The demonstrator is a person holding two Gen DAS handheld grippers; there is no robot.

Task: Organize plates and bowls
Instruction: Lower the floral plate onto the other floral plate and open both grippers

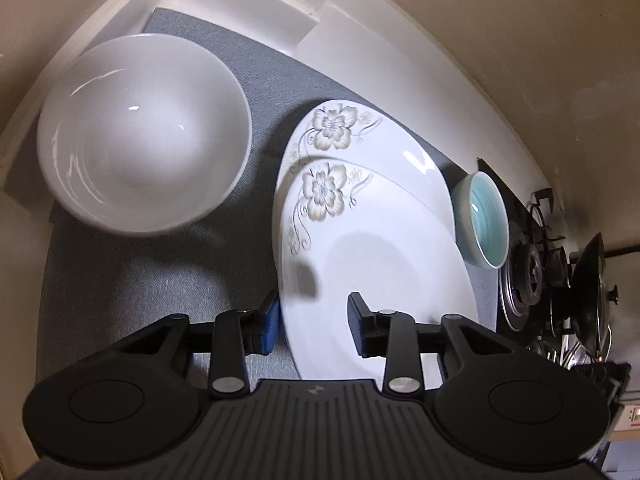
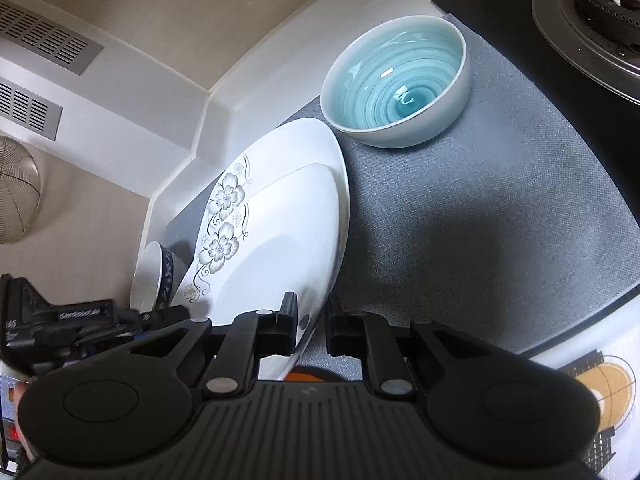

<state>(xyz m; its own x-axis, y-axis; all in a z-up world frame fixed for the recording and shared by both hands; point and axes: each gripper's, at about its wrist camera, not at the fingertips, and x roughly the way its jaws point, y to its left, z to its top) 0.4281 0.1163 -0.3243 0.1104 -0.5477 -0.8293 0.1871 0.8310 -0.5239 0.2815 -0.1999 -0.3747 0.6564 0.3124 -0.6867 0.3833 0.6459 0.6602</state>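
- I am looking first at the white bowl (image 1: 144,132) sitting on the grey mat (image 1: 132,280) toward the table's left back corner, against the raised white ledge (image 1: 240,12). It is plain, glossy and deep; the right wrist view is showing a blue pattern on its outside.
- I am straddling the left rim of the upper plate (image 1: 360,272) with my left gripper (image 1: 313,320): jaws spread, one finger outside the rim and one over the plate's face, not clamped.
- The upper plate is lying on a larger matching plate (image 1: 400,148), both white with grey-gold flower sprays, in the middle of the mat.
- I am judging these plates as stiff, fairly heavy, slick-glazed and breakable, so I am planning to pinch the rim squarely, where the lip gives the pads something to bite.
- My right gripper (image 2: 312,326) is bracketing the plates' near right edge, jaws apart, gripping nothing that I can see.
- The blue bowl (image 2: 394,80), pale outside with a turquoise swirl inside, is standing upright near the mat's right back corner, just beside the larger plate and close to the stove (image 2: 592,20).
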